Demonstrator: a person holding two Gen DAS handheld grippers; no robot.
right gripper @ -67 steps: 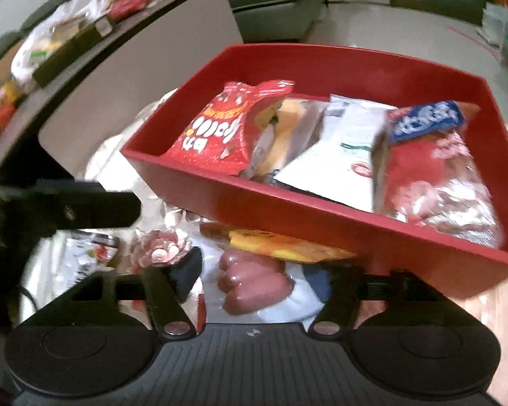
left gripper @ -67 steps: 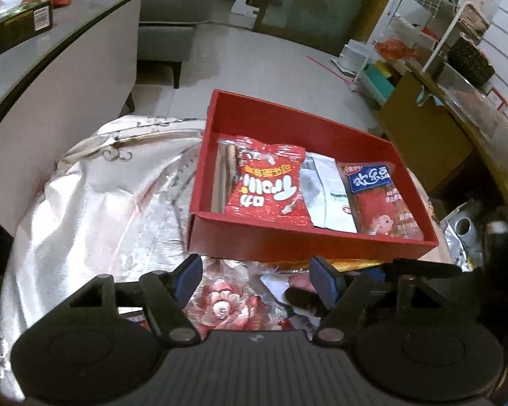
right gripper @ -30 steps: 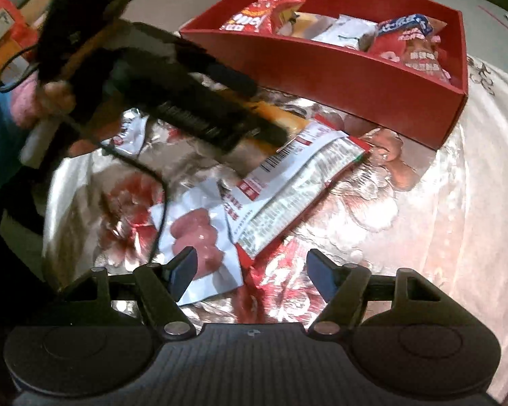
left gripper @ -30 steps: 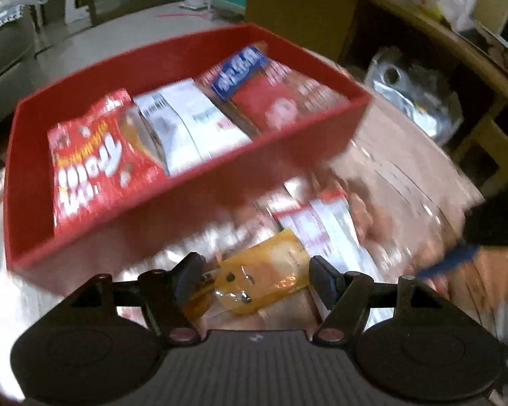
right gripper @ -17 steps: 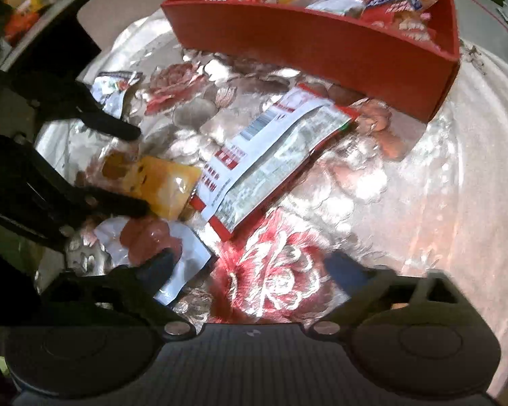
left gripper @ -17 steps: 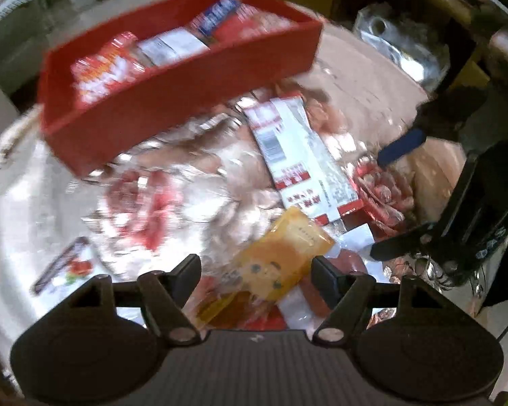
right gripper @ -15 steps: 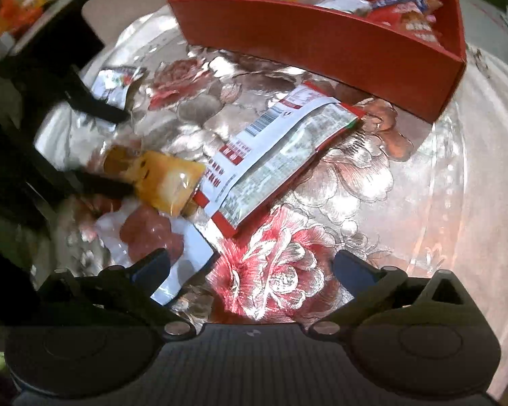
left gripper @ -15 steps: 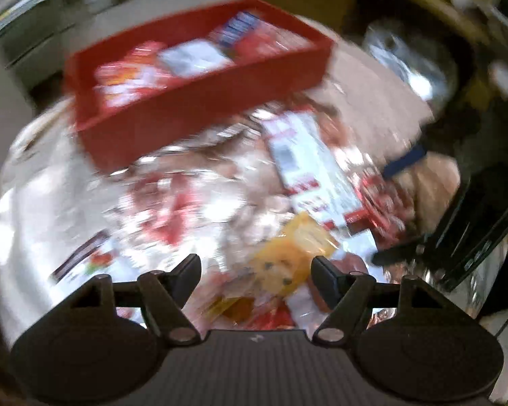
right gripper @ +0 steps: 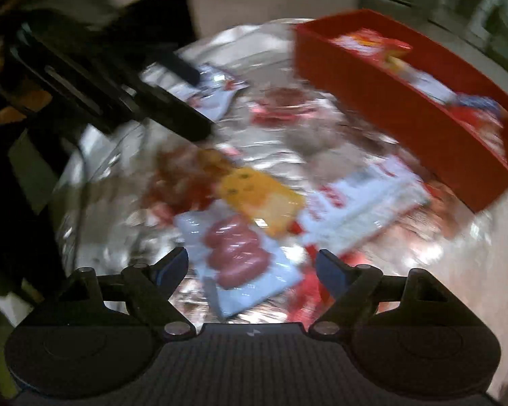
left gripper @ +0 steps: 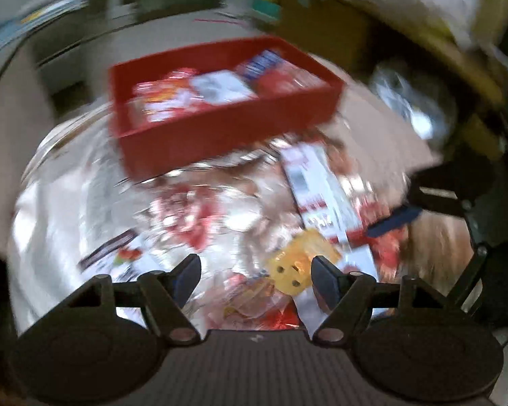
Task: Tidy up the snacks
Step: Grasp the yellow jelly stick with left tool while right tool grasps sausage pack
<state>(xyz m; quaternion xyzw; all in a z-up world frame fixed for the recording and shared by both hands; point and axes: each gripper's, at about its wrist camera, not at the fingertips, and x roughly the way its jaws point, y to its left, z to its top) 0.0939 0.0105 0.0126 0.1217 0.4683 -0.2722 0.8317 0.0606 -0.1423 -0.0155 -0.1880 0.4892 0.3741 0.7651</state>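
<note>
A red box [left gripper: 220, 128] holding several snack packets sits at the far side of a round table; it also shows in the right wrist view [right gripper: 406, 101]. Loose packets lie on the table: a yellow packet [left gripper: 298, 267] [right gripper: 260, 199], a sausage pack [right gripper: 240, 253], a long red-and-white packet [left gripper: 325, 196] [right gripper: 362, 209] and a small white packet [left gripper: 111, 257] [right gripper: 216, 98]. My left gripper [left gripper: 255, 272] is open above the yellow packet. My right gripper [right gripper: 252, 265] is open over the sausage pack. Both views are blurred.
The table has a shiny floral cloth [left gripper: 57, 209]. The other gripper's body crosses each view: at the right edge in the left wrist view [left gripper: 457, 196], at the upper left in the right wrist view [right gripper: 101, 84]. A cardboard box [left gripper: 321, 30] and clutter stand beyond the table.
Both grippers have pulled back from the red box and swung over the loose packets. The right gripper's view has turned left, so the box now sits at the upper right. Both stay open.
</note>
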